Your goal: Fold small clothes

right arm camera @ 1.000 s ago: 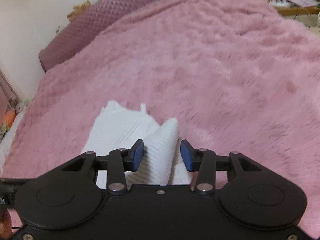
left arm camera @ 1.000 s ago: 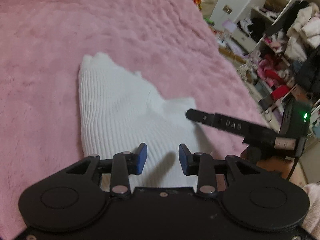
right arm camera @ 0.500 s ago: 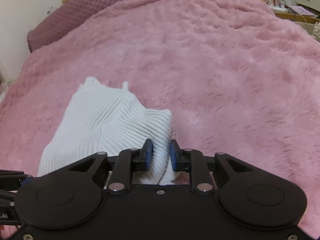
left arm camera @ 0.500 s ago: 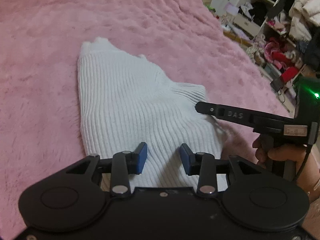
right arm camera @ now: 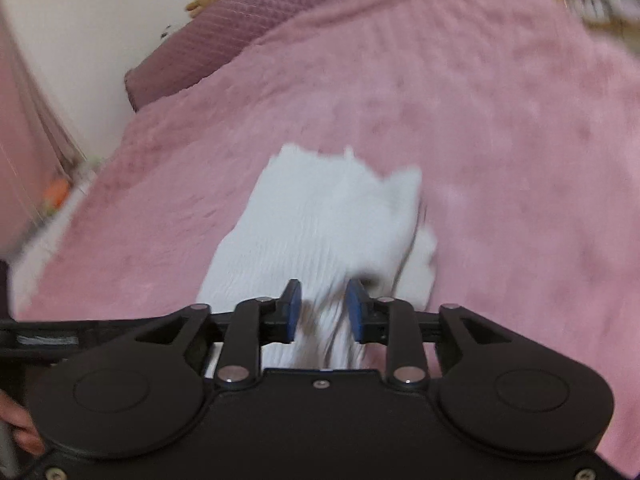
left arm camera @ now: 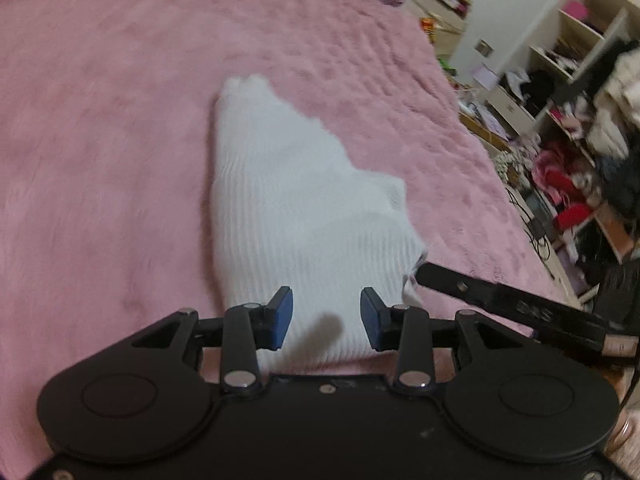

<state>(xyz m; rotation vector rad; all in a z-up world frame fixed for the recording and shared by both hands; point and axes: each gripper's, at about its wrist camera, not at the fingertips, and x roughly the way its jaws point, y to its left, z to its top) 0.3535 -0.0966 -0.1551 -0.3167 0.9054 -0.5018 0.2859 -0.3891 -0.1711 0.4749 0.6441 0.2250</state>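
Note:
A small white ribbed knit garment lies folded on the pink fluffy bedspread. My left gripper is open and empty, hovering over the garment's near edge. In the right wrist view the garment is blurred. My right gripper has its jaws partly apart with white fabric lying between them; the pads do not press it. The right gripper also shows in the left wrist view, at the garment's near right corner.
A purple quilted pillow lies at the head of the bed by a white wall. Open shelves full of clothes and floor clutter stand beyond the bed's right edge. The bedspread extends wide around the garment.
My right gripper closed on the garment's right fold half a second ago and has now opened partway and pulled back toward the near corner. The left gripper stayed open and rose slightly.

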